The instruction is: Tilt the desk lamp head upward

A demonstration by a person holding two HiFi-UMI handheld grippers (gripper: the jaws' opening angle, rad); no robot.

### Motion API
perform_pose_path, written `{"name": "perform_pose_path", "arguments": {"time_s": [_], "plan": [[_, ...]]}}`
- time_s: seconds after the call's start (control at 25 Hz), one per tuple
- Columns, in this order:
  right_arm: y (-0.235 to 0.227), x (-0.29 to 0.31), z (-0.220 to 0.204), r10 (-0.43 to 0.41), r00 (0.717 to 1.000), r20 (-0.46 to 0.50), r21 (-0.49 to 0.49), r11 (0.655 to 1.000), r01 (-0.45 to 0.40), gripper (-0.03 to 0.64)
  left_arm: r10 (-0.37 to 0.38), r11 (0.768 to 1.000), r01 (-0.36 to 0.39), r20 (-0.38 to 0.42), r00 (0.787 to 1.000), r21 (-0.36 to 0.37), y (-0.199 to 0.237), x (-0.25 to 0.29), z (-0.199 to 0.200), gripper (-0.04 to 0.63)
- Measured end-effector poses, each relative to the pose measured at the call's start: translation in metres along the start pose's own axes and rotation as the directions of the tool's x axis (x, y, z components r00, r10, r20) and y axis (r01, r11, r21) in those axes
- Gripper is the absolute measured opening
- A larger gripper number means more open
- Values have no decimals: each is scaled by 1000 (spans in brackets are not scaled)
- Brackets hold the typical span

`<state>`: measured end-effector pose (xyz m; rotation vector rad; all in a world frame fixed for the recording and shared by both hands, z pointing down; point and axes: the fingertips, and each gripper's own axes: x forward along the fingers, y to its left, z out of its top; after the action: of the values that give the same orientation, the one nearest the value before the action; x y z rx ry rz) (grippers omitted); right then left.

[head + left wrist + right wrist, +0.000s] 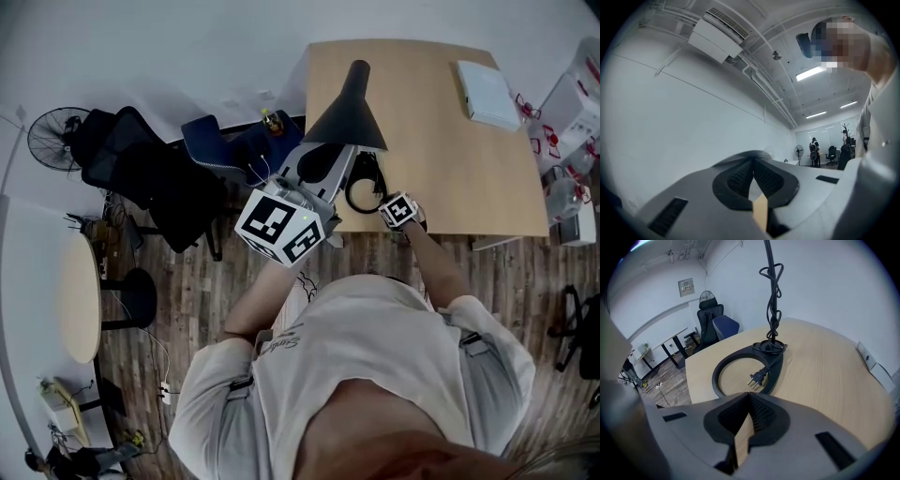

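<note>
A black desk lamp stands on the wooden desk (pixel 450 159). Its cone-shaped head (pixel 349 108) hangs above the desk's left edge, and its ring base (pixel 364 192) sits near the front edge. My left gripper (pixel 317 164) is raised just below the lamp head. In its own view the left gripper (pixel 753 174) is shut with nothing in it and faces the wall and ceiling; the lamp does not show there. My right gripper (pixel 394 208) is low beside the base. The right gripper (pixel 750 409) is shut and holds nothing. Ahead of it lie the ring base (pixel 723 363), the plug (pixel 758 376) and the cord-wrapped stem (pixel 771 291).
A white box (pixel 487 94) lies at the desk's far right. Black office chairs (pixel 141 173), a blue chair (pixel 220 141) and a fan (pixel 52 136) stand left of the desk. A round table (pixel 80 295) is at the far left, and clear bins (pixel 572 103) at the right.
</note>
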<state>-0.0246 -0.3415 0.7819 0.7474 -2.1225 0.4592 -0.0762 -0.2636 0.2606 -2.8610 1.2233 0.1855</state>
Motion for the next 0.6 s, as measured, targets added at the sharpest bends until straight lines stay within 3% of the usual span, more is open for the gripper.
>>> {"name": "perform_pose_path", "arguments": {"time_s": [0.24, 0.6], "plan": [[3, 0, 1, 4, 999, -31, -65, 998, -6, -5, -18, 1000, 18, 19, 1000, 5, 6, 7, 17, 15], [2, 0, 2, 10, 1000, -30, -41, 999, -11, -5, -41, 999, 41, 46, 998, -2, 6, 5, 25, 15]]}}
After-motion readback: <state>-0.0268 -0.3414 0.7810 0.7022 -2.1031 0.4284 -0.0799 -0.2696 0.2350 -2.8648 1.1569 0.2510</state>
